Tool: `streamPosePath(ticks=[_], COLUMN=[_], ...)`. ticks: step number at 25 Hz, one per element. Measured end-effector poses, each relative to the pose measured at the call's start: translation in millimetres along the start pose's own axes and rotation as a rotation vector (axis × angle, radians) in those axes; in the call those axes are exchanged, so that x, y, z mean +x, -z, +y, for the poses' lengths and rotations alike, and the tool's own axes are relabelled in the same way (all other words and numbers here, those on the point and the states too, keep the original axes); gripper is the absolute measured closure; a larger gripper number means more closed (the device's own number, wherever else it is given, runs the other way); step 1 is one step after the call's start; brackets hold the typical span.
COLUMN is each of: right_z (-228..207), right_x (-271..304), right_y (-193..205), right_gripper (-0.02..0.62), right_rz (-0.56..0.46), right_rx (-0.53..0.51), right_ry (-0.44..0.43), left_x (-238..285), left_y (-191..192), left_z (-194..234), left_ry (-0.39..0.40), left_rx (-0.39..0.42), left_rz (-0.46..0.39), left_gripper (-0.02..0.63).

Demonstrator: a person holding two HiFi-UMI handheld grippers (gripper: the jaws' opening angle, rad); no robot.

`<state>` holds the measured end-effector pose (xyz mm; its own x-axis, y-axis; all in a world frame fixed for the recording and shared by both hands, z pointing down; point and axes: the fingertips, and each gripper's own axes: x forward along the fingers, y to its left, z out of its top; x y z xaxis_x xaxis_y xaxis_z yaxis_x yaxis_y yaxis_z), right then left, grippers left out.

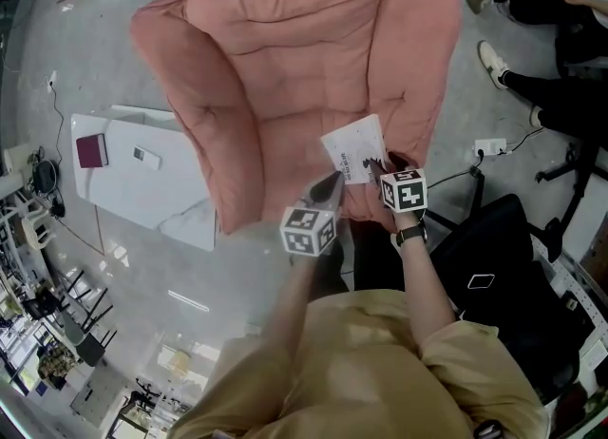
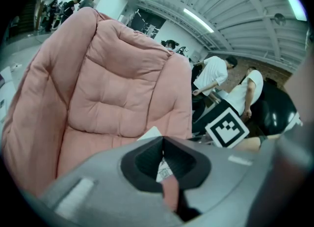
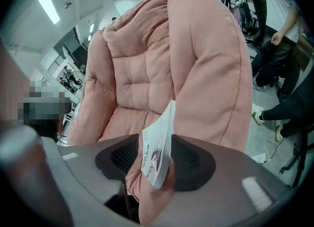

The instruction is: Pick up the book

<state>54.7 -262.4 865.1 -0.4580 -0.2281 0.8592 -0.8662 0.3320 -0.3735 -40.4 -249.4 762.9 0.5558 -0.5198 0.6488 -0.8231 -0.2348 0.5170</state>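
Note:
A thin white book with dark print rests on the right side of the seat of a big pink cushioned chair, leaning against its right arm. My right gripper is at the book's near edge. In the right gripper view the book stands edge-on between the wide jaws of the right gripper, with room beside it, so that gripper is open. My left gripper hovers just left of the book with its tips together. In the left gripper view only a white corner of the book shows past the left gripper.
A white table stands left of the chair, with a maroon booklet and a small device on it. A black seat is at my right. Seated people's legs and a power strip lie beyond it.

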Motion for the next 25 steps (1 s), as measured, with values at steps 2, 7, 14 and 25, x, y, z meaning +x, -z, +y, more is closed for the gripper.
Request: streamPosePath(ticks=[2,7,14,25], right_z=[1.0,-2.7,-9.1,-14.0], right_x=[3.2,10.6,18.0,25.4], right_y=[4.0,11.8,13.9,18.6], right_gripper=[0.382,0.380,0.405,0.391], right_rz=[0.013,0.040,0.048,0.056], right_rx=[0.004,0.001,0.012,0.006], right_ry=[0.003,0.019,0.058,0.057], left_x=[0.2,0.0,-3.7,2.5], left_y=[1.4,5.2,13.1,19.2], left_z=[2.0,3.8,16.5,13.0], left_ry=[0.002,0.004,-0.003,0.008], left_rx=[-0.003,-0.005,-0.018,-0.024], left_rz=[0.002,0.008,0.023,0.033], left_gripper=[0.603,0.603,0.603,0.603])
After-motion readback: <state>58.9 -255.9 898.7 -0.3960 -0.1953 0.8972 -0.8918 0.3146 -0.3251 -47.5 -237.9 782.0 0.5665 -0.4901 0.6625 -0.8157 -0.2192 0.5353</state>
